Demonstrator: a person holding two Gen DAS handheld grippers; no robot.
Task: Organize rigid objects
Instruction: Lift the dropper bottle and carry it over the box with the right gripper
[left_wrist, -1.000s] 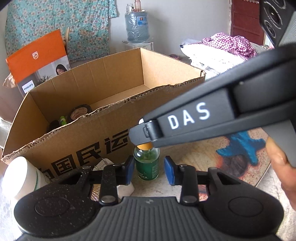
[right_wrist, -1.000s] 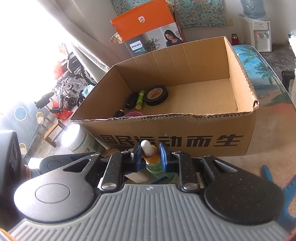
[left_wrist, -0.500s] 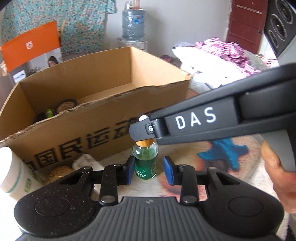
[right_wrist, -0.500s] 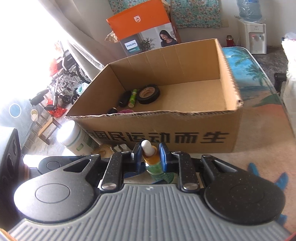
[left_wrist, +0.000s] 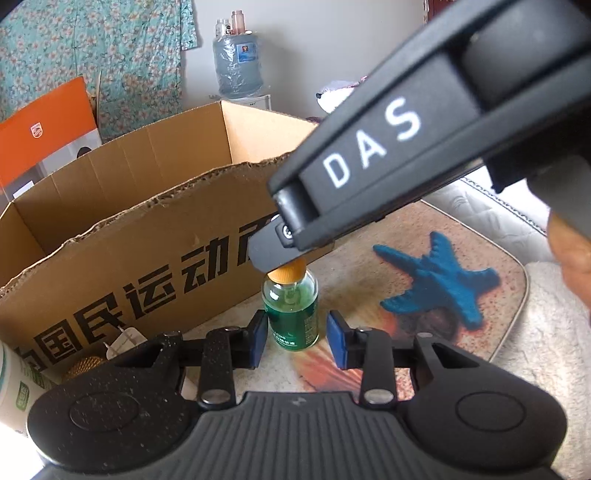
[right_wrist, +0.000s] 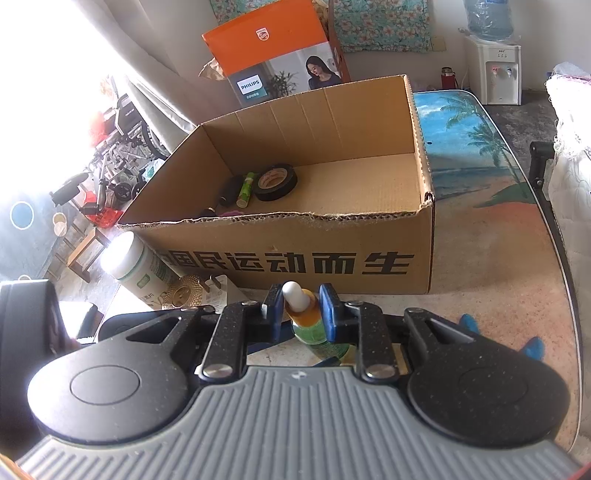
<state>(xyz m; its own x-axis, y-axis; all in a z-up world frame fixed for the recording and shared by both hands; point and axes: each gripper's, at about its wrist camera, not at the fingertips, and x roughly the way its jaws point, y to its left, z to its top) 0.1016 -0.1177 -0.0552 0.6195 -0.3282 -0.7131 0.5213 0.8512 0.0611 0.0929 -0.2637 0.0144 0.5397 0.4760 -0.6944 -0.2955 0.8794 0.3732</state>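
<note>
Your right gripper (right_wrist: 298, 313) pinches the dropper bottle (left_wrist: 290, 310) by its orange neck, jaws easing apart, possibly pads still touching. Bottle stands on the mat (left_wrist: 388, 251) just before the cardboard box (right_wrist: 369, 240). Your left gripper (left_wrist: 297, 339) is spread, flanking the bottle's body.

Cardboard box (right_wrist: 332, 258): open-topped; right half of floor bare; black tape roll (right_wrist: 276, 182), green tube (right_wrist: 245, 189) and dark items crowd the left end. White jar (right_wrist: 136, 264), gold disc (right_wrist: 184, 291), plug (right_wrist: 216, 286) block the table's front-left; right side clear.
</note>
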